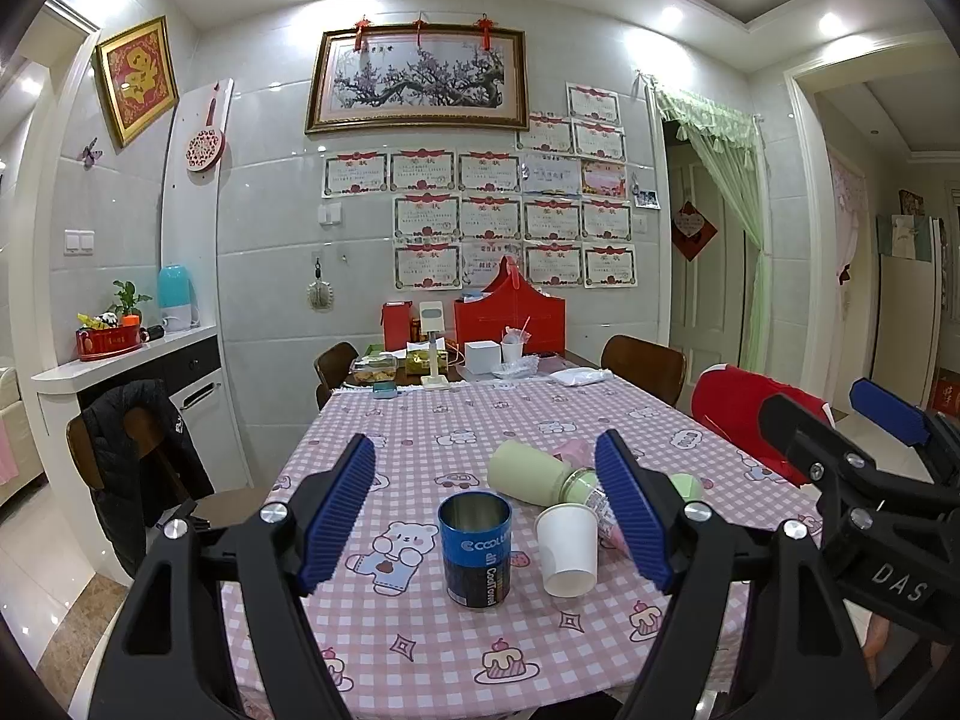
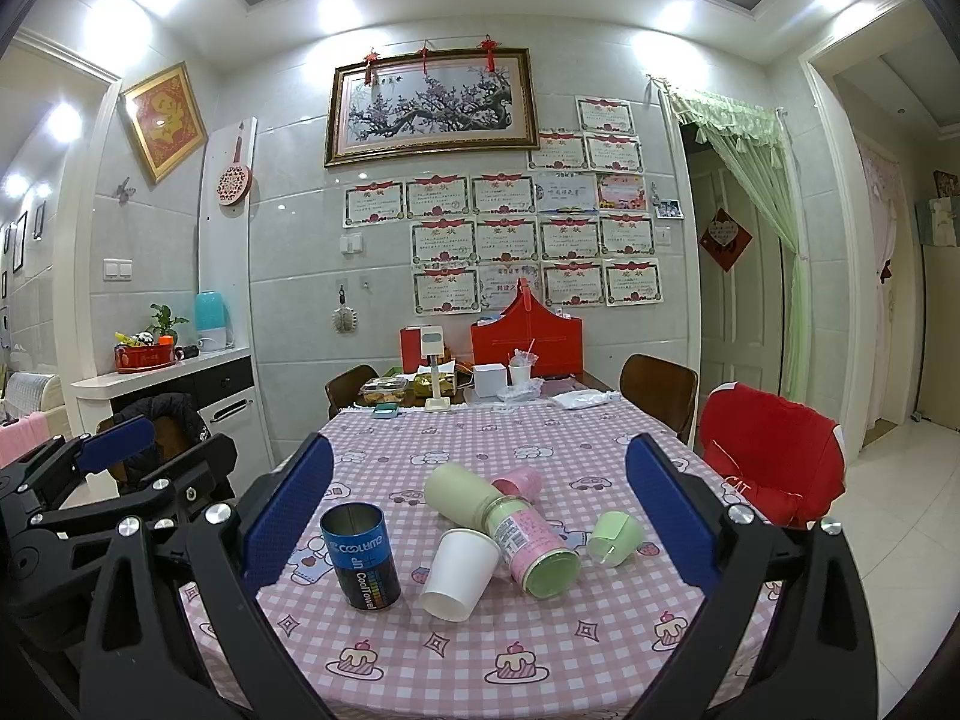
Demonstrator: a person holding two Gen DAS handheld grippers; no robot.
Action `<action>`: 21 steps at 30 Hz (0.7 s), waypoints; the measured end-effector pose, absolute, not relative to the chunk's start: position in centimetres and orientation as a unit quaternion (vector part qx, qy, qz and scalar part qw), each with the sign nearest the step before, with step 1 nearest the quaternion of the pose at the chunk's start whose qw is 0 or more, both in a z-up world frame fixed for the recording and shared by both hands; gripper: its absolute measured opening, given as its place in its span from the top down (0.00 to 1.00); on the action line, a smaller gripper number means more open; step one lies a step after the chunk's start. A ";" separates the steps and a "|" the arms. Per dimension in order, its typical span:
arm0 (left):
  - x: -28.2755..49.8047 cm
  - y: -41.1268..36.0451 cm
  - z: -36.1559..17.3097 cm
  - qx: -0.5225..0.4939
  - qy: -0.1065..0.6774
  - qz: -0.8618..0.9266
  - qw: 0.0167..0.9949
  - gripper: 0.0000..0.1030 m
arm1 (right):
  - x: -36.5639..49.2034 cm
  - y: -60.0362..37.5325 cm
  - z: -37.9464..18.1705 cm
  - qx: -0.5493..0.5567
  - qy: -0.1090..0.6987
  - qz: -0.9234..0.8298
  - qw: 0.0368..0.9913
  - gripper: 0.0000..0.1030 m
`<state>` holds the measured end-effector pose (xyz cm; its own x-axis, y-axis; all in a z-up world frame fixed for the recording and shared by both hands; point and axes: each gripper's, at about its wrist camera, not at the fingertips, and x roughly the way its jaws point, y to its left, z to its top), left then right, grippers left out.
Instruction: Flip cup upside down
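A white paper cup [image 1: 567,547] stands mouth-down on the pink checked tablecloth; in the right wrist view the cup [image 2: 459,573] has the same rim-down pose. A blue metal can [image 1: 475,547] stands upright with its mouth open just left of it, also in the right wrist view [image 2: 360,555]. My left gripper [image 1: 486,516] is open and empty, held above the near table edge with the can and cup between its fingers in view. My right gripper [image 2: 480,522] is open and empty, held back the same way.
A pale green bottle [image 2: 459,495], a pink-labelled bottle [image 2: 531,540] and a green cap [image 2: 615,537] lie behind the cup. Boxes, a red bag [image 2: 528,339] and food containers crowd the far table end. Chairs stand around; a red cushioned chair [image 2: 768,468] is at right.
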<state>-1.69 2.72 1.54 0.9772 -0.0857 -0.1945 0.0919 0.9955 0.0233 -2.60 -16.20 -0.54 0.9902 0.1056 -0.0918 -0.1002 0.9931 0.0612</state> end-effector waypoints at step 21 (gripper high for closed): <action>-1.8 3.0 1.4 0.018 0.096 -0.043 0.994 0.27 | -2.6 -16.1 -0.6 0.028 0.049 0.053 0.997 0.08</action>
<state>-1.79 3.05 1.41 0.9778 -0.0823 -0.1928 0.0892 0.9956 0.0271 -2.55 -16.12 -0.63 0.9897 0.1076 -0.0949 -0.1021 0.9929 0.0610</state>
